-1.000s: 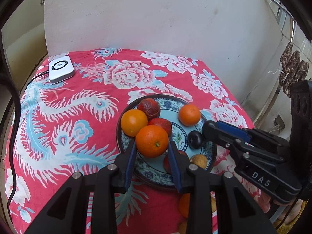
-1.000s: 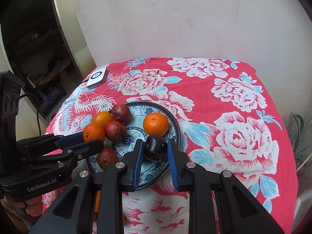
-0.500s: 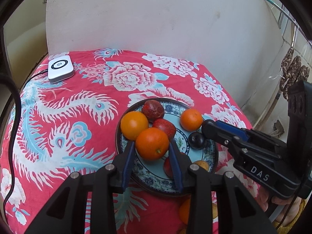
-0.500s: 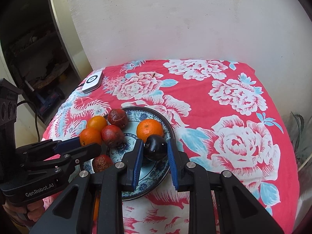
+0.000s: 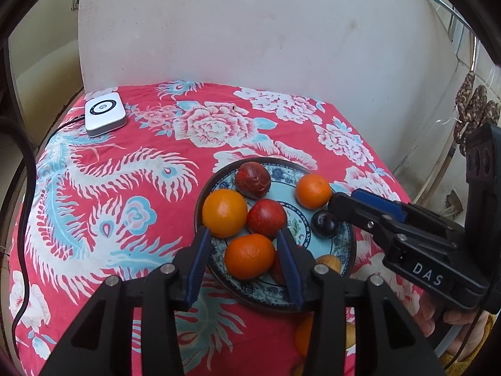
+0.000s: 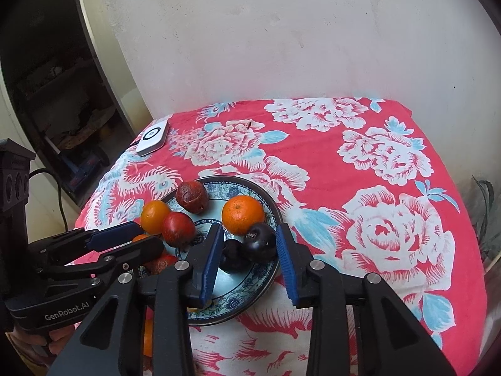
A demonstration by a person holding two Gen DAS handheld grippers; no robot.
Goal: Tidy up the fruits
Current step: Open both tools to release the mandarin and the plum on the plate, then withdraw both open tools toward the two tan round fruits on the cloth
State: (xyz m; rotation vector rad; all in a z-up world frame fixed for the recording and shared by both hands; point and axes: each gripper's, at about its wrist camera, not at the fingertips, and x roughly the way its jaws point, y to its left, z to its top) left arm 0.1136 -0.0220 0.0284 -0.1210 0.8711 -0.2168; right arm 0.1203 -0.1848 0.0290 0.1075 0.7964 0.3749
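Observation:
A blue patterned plate holds several fruits. My left gripper is open around an orange that rests on the plate's near side. Another orange, a red fruit, a wrinkled dark red fruit and a small orange lie beyond it. My right gripper is open around a dark plum that sits on the plate's right side.
The table has a red floral cloth and stands against a white wall. A white box with a cable lies at the far left corner. More fruit lies on the cloth near the plate's front edge.
Both grippers have opened. The left one let go of the orange and the right one let go of the dark plum. Both fruits now rest on the plate.

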